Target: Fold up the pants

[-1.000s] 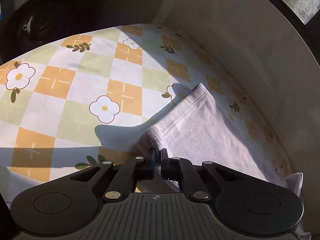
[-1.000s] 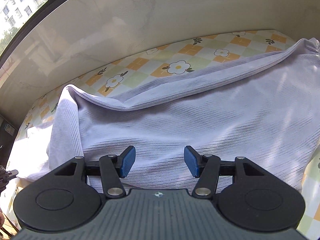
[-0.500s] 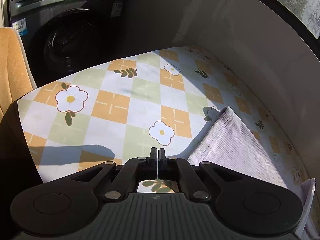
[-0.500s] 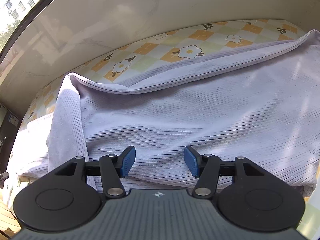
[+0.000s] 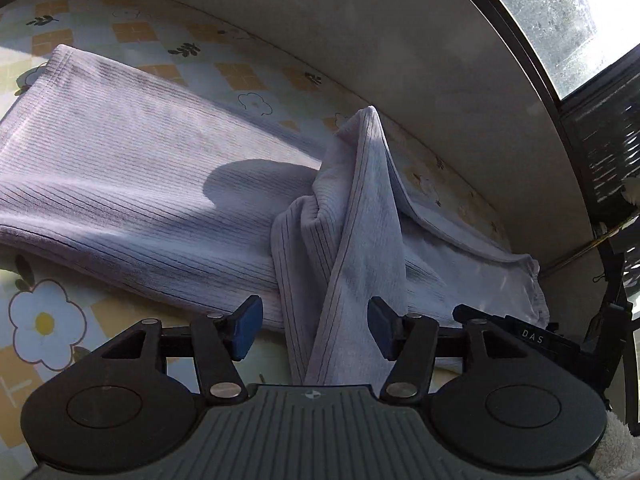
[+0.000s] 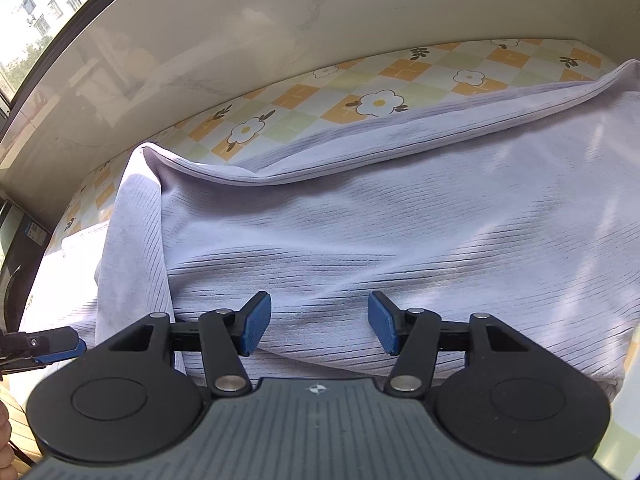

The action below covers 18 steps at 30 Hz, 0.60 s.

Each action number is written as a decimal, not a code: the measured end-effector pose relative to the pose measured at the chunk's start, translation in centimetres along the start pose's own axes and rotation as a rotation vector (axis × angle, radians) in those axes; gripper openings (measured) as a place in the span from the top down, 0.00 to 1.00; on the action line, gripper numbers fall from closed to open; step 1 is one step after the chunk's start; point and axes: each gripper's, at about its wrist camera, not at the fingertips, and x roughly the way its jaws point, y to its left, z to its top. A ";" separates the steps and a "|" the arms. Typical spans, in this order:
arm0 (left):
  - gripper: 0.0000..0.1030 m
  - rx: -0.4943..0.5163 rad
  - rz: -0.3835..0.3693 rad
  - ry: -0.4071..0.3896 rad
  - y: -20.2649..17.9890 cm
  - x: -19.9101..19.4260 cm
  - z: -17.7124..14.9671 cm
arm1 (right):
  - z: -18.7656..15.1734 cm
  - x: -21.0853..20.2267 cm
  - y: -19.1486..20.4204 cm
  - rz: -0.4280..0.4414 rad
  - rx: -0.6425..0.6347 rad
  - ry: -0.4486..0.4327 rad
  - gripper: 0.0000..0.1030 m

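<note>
Pale lilac ribbed pants (image 5: pixel 120 184) lie on a flowered, checked tablecloth (image 5: pixel 44 364). In the left wrist view a raised fold of the pants (image 5: pixel 368 208) stands in a peak and hangs down between the blue pads of my left gripper (image 5: pixel 314 330). Its jaws are opening and the pads do not press the cloth. My right gripper (image 6: pixel 320 328) hovers open over the broad folded part of the pants (image 6: pixel 400 216), nothing pinched. One left fingertip (image 6: pixel 56 346) shows at the right wrist view's left edge.
A pale stone wall (image 6: pixel 280 20) runs close behind the table, with a window (image 5: pixel 560 12) above it. The tablecloth (image 6: pixel 376 80) shows bare between the pants and the wall. A dark appliance (image 6: pixel 12 248) stands past the table's left end.
My left gripper, shut before, has swung from the table's bare end back over the pants and opened around a raised fold. The right gripper has stayed put, open.
</note>
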 end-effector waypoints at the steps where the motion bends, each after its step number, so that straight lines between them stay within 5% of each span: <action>1: 0.37 0.027 -0.008 0.026 -0.9 0.8 -0.3 | 0.0 -0.2 -0.3 0.000 0.003 -0.002 0.44; 5: 0.39 0.072 0.023 0.115 -2.5 3.4 -1.6 | -0.2 -0.6 -1.0 0.002 0.007 -0.009 0.44; 7: 0.58 0.094 0.041 0.131 -2.9 3.7 -1.9 | -0.4 -0.8 -1.2 0.003 0.011 -0.014 0.44; 8: 0.85 0.115 0.044 0.147 -2.9 3.7 -1.7 | -0.4 -0.9 -1.3 0.004 0.013 -0.016 0.44; 9: 0.95 0.126 0.043 0.153 -3.1 3.6 -1.8 | -0.5 -0.9 -1.4 0.005 0.017 -0.017 0.44; 11: 0.96 0.150 0.033 0.146 -3.3 3.0 -1.7 | -0.5 -1.0 -1.5 0.006 0.027 -0.018 0.44; 18: 0.96 0.167 0.174 0.020 -2.2 -0.7 1.7 | -0.3 -1.0 -1.2 0.004 0.044 -0.027 0.44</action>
